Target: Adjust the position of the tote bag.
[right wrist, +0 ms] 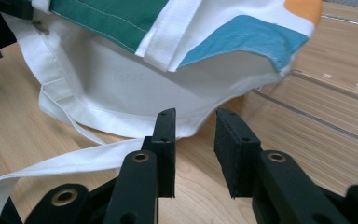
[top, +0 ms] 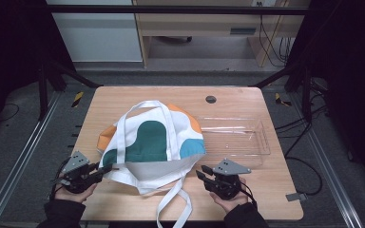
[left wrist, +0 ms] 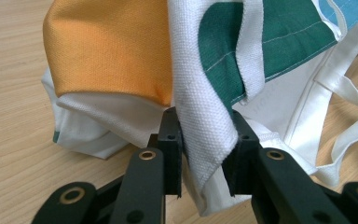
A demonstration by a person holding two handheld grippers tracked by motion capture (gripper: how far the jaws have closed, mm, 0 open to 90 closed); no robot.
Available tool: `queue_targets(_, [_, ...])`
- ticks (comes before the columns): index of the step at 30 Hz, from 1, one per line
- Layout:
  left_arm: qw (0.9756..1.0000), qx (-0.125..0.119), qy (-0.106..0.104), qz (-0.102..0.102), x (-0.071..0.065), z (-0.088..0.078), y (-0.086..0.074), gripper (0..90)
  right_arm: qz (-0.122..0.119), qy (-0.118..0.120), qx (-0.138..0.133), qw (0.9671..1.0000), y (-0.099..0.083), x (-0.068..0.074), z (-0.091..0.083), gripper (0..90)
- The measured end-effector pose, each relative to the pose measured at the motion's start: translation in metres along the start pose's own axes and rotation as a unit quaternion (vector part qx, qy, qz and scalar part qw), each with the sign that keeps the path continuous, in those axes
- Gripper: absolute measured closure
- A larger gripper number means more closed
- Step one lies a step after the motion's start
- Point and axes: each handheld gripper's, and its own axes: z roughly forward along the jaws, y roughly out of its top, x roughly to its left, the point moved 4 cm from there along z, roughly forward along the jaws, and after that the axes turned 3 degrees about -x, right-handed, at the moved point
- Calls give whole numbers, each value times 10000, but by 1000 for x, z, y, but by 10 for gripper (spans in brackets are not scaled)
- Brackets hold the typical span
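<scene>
A cloth tote bag [top: 154, 137], white with teal, orange and blue patches, lies crumpled in the middle of the wooden table [top: 266, 185]. My left gripper [top: 108, 168] is at the bag's near left corner. In the left gripper view a thick white fold of the bag [left wrist: 200, 93] runs down between the jaws, and my left gripper [left wrist: 205, 123] is shut on it. My right gripper [top: 203, 172] sits by the bag's near right edge. In the right gripper view the right gripper [right wrist: 196, 116] is open, its tips just short of the bag's white hem [right wrist: 121, 112], with bare wood between the pads.
A clear plastic tray [top: 261, 142] lies right of the bag, its rim [right wrist: 317, 84] beyond the right jaw. The bag's white straps [top: 173, 204] trail across the table's front edge between my hands. A round grey cap [top: 211, 99] sits near the far edge.
</scene>
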Motion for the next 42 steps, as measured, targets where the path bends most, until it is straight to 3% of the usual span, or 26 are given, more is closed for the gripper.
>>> queue_targets(17, [10000,21,25,1,0,0,0,741,-177,157,101,9997,2,24,34,873])
queue_targets(29, [10000,-5,83,-21,1,0,1,777,-382,242,345,9984,-6,43,67,884])
queue_targets(31, [9999,-19,115,-34,2,0,1,818,-427,233,419,9979,-9,45,73,885])
queue_targets(42, [9998,-54,131,-100,3,0,2,828,-495,178,700,9962,-22,47,94,892])
